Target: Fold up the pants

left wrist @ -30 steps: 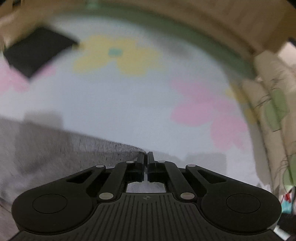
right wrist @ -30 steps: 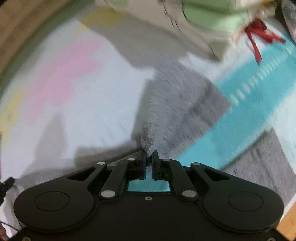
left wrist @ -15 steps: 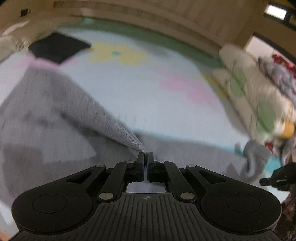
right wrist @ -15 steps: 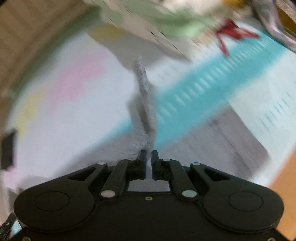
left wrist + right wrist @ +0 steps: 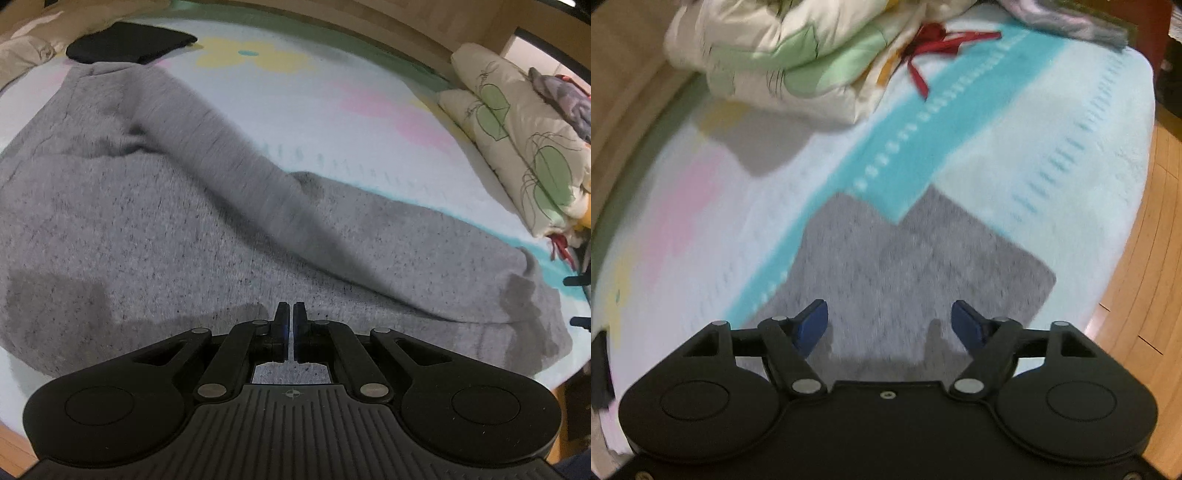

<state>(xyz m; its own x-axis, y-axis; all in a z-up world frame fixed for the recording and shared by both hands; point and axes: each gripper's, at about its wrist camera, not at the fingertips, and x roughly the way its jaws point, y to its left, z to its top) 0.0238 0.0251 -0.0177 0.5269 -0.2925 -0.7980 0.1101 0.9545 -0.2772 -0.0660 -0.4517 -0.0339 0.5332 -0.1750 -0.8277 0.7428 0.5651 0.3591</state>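
While the left gripper angled down, jaws pinched together with nothing visible between them, over the heather-grey knit pants, the right gripper was opening empty above them.

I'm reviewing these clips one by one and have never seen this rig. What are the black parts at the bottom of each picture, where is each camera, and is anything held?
Each picture comes from a camera mounted on a hand-held two-finger gripper, looking along its fingers; a person carries one in each hand. The black parts are the grippers. The left gripper is shut; whether it pinches the grey pants cannot be seen. The right gripper is opening, nothing between its blue pads, above the pants' leg ends. The pants lie on a flower-patterned bed sheet, beside a folded quilt and a black cloth.
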